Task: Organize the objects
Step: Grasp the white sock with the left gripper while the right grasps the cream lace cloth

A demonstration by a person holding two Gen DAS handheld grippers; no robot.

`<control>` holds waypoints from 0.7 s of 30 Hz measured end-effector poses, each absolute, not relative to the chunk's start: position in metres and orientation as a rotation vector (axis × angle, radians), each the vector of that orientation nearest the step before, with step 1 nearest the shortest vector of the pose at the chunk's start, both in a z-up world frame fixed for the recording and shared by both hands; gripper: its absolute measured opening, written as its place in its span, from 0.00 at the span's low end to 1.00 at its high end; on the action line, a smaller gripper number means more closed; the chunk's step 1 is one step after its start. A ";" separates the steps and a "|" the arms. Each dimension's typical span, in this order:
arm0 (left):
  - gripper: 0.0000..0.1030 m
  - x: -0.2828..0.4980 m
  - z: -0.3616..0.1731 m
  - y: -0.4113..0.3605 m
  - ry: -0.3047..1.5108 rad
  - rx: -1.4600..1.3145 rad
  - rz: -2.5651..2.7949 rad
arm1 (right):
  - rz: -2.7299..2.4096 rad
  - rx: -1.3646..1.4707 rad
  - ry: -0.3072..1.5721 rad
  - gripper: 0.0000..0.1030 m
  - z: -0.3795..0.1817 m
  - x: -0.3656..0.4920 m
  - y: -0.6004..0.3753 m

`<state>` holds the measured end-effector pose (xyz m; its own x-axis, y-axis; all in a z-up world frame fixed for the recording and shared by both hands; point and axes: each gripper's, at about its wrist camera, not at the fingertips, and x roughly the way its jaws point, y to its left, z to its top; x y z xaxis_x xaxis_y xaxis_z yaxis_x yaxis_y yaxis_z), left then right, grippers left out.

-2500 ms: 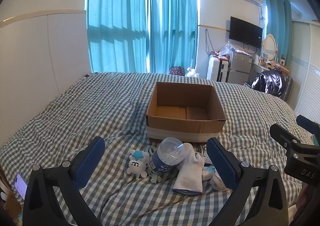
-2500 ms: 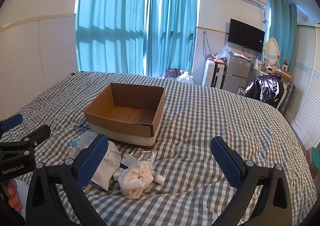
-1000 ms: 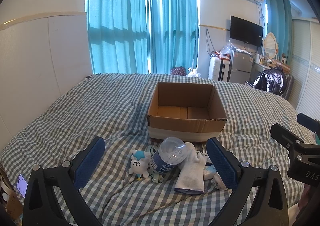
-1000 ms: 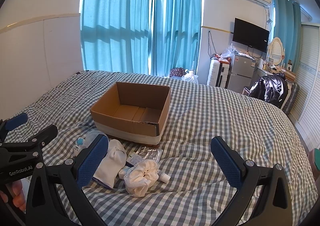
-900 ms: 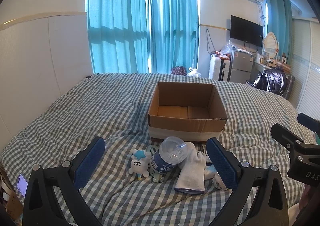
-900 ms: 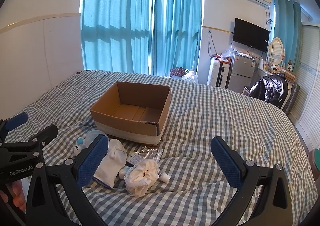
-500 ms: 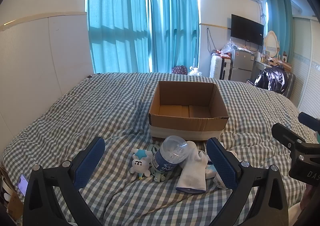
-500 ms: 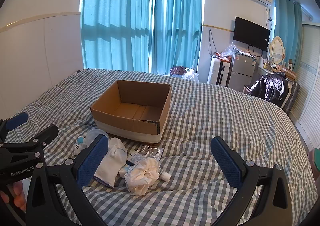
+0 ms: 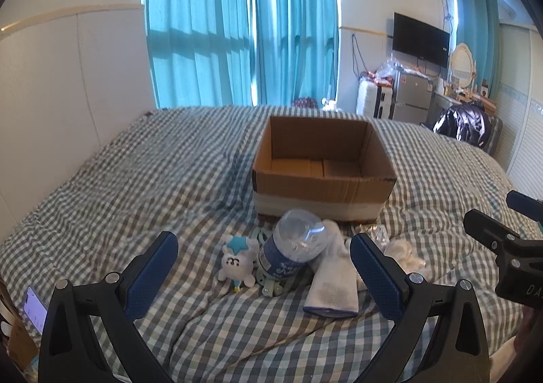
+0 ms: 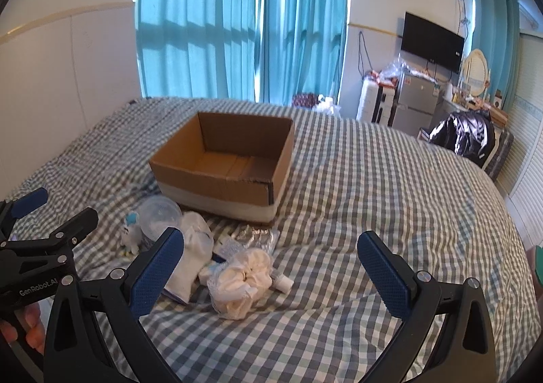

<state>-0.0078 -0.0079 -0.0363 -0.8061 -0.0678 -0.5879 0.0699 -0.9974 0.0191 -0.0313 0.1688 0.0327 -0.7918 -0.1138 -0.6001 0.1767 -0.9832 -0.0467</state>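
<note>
An empty open cardboard box point(image 9: 324, 188) point(image 10: 217, 184) stands on the checked bed. In front of it lies a small pile: a white star toy point(image 9: 236, 262) point(image 10: 130, 230), a clear plastic bottle point(image 9: 292, 249) point(image 10: 158, 216), a white sock point(image 9: 334, 283) point(image 10: 188, 259), a netted bag of white cloth point(image 10: 242, 281) point(image 9: 404, 254), a foil packet point(image 10: 254, 235) and a small white tube point(image 10: 283, 282). My left gripper point(image 9: 263, 276) is open and empty, just short of the pile. My right gripper point(image 10: 271, 276) is open and empty, near the netted bag.
The checked bedcover point(image 10: 390, 213) stretches to the right of the box. A white wall panel point(image 9: 61, 94) borders the bed on the left. Teal curtains, a small fridge point(image 9: 409, 99), a TV and a black jacket point(image 10: 465, 137) lie beyond. A phone point(image 9: 34, 310) lies at lower left.
Both grippers have edged slightly forward toward the pile and box. Both stay open and empty; no object has moved.
</note>
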 end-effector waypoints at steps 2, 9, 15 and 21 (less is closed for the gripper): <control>1.00 -0.011 -0.046 -0.009 0.005 0.983 -2.914 | -2.814 0.983 0.150 1.00 0.023 -0.038 0.169; 1.00 -0.025 -0.085 -0.010 0.017 1.128 -2.888 | -2.714 1.193 0.192 0.98 -0.021 -0.061 0.165; 1.00 -0.039 -0.120 -0.005 0.005 1.290 -2.851 | -2.612 1.358 0.194 0.92 -0.062 -0.079 0.152; 1.00 -0.049 -0.132 0.003 0.010 1.352 -2.855 | -2.538 1.463 0.238 0.31 -0.089 -0.093 0.139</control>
<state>-0.0488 0.0035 -0.1315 -0.6334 0.0181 -0.7736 -0.0130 -0.9998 -0.0128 -0.0934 0.1394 -0.0890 -0.4890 -0.0933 -0.8673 0.2532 -0.9666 -0.0387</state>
